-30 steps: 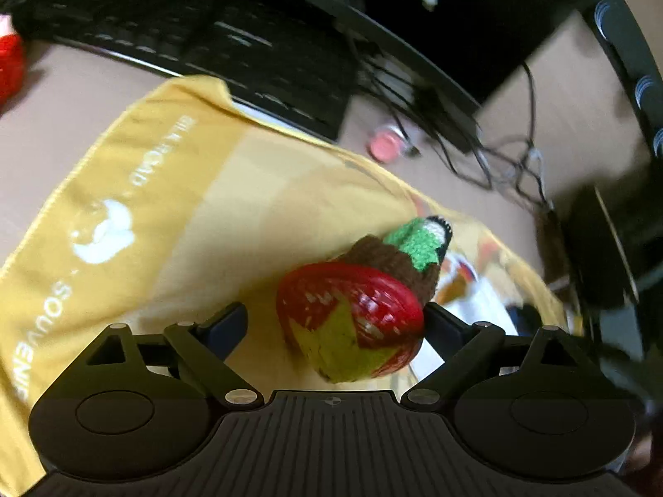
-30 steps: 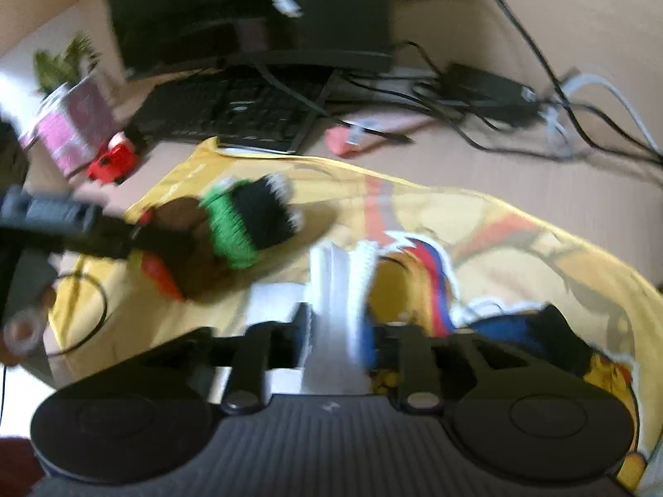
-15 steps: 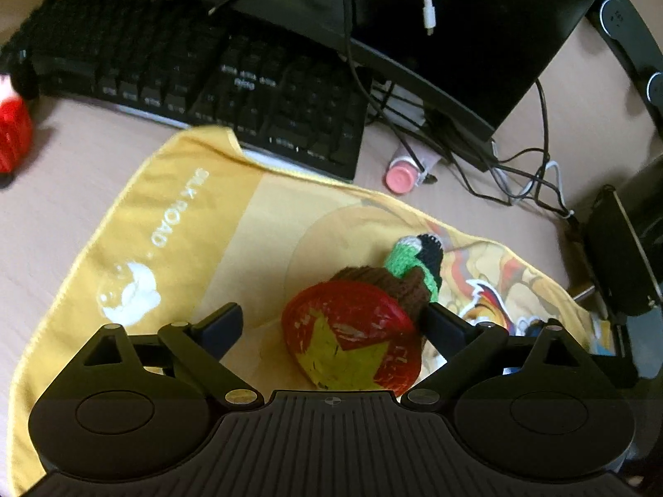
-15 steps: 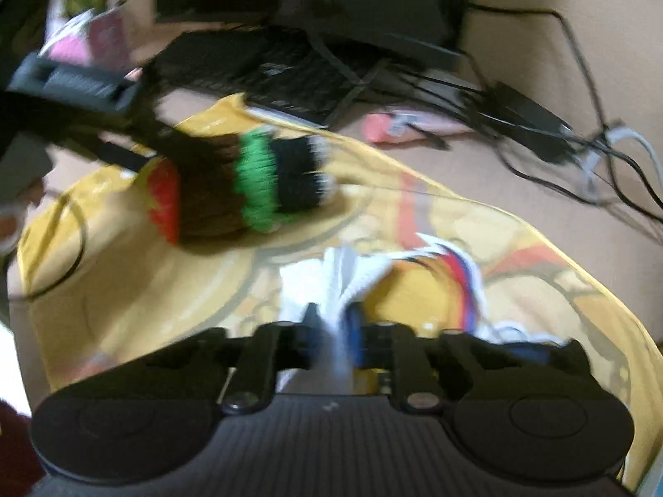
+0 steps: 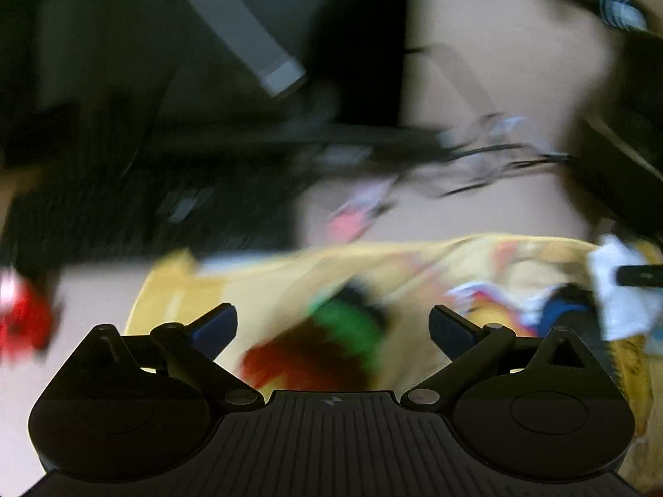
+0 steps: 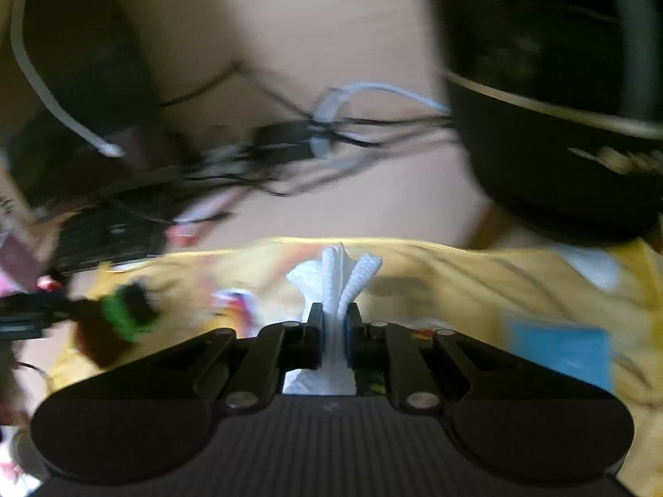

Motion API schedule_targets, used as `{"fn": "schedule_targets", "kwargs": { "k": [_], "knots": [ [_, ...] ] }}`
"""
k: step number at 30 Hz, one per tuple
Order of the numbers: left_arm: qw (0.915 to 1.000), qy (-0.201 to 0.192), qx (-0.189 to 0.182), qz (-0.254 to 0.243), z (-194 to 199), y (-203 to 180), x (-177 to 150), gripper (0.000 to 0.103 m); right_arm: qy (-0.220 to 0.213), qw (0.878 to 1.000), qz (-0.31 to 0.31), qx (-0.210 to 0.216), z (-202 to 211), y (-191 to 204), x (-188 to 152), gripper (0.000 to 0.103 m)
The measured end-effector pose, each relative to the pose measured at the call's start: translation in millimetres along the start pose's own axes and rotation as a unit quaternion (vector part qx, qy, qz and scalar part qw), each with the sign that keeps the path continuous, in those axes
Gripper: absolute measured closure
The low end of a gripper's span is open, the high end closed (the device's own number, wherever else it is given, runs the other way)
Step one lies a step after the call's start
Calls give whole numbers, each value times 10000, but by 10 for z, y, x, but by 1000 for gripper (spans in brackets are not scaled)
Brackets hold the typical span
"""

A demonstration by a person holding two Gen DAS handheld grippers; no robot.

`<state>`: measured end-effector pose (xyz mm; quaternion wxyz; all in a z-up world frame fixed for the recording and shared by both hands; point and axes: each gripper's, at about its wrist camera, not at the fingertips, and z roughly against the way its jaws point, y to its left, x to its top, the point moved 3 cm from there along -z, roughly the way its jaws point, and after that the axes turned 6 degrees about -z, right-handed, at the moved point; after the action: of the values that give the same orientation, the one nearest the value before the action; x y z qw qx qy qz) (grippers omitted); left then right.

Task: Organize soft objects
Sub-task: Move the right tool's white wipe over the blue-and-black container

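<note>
A crochet toy (image 5: pixel 323 348) with a red base, brown body and green-and-black top lies blurred on the yellow printed cloth (image 5: pixel 290 277). My left gripper (image 5: pixel 331 323) is open around it, and neither finger touches it. The right wrist view shows the same toy (image 6: pixel 120 323) at the far left. My right gripper (image 6: pixel 335 314) is shut on a white knitted fabric piece (image 6: pixel 337 273), which sticks up between the fingers above the yellow cloth (image 6: pixel 456 265). In the left wrist view that white piece (image 5: pixel 613 290) appears at the far right.
A black keyboard (image 5: pixel 145 207) and a monitor base stand behind the cloth, with tangled cables (image 5: pixel 497 157) and a small pink item (image 5: pixel 348 223). A red toy (image 5: pixel 20 323) sits at the left. A large black round object (image 6: pixel 538 145) stands at the right, and a blue patch (image 6: pixel 559 352) lies on the cloth.
The left gripper has drawn back from the crochet toy, which now looks smaller and farther off. The right gripper has swung right, still holding the white piece. Both views are motion-blurred.
</note>
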<state>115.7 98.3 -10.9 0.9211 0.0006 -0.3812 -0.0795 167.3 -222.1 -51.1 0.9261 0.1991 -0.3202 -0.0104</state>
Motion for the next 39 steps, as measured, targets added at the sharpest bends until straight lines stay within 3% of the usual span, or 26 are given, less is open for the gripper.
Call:
{"fn": "schedule_targets", "kwargs": {
  "k": [2, 4, 7, 10, 12, 16, 19, 21, 24, 27, 35, 39],
  "knots": [
    [9961, -13, -864, -184, -19, -369, 71, 1, 26, 9997, -199, -117, 2, -133, -56, 92],
    [9854, 210, -1659, -304, -134, -706, 58, 1, 36, 9989, -439, -168, 11, -240, -115, 92],
    [9693, 552, -2203, -942, -337, -1235, -44, 1, 45, 9974, -716, -90, 47, -295, -207, 92],
    [9624, 689, -2159, -1495, -458, -1551, -141, 1, -163, 9987, -398, -282, 102, -228, -256, 92],
    [9604, 856, -2205, -1474, -528, -1586, -187, 1, -257, 9986, -250, -389, 102, -219, -255, 92],
    [9541, 1075, -2416, -1404, -576, -1538, -280, 1, 172, 9964, -569, 607, -39, -94, -284, 92],
    [9492, 1187, -2543, -1425, -564, -1482, -346, 1, 413, 9920, -60, 1190, -83, 233, -341, 92],
    [9527, 1307, -2383, -1362, -592, -1447, -398, 1, 580, 9895, 357, 1276, -114, 409, -385, 92],
    [9572, 1327, -2274, -1200, -603, -1414, -411, 1, 650, 9903, 659, 1037, -178, 467, -395, 92],
    [9596, 1331, -2194, -1152, -582, -1425, -425, 1, 563, 9931, 421, 936, -145, 326, -328, 92],
    [9571, 1331, -2304, -1145, -525, -1465, -442, 0, 528, 9985, 63, 135, -211, -122, -238, 92],
    [9538, 1279, -2497, -1077, -504, -1441, -417, 0, 481, 9988, 29, -60, -357, -180, -148, 92]
  ]
}}
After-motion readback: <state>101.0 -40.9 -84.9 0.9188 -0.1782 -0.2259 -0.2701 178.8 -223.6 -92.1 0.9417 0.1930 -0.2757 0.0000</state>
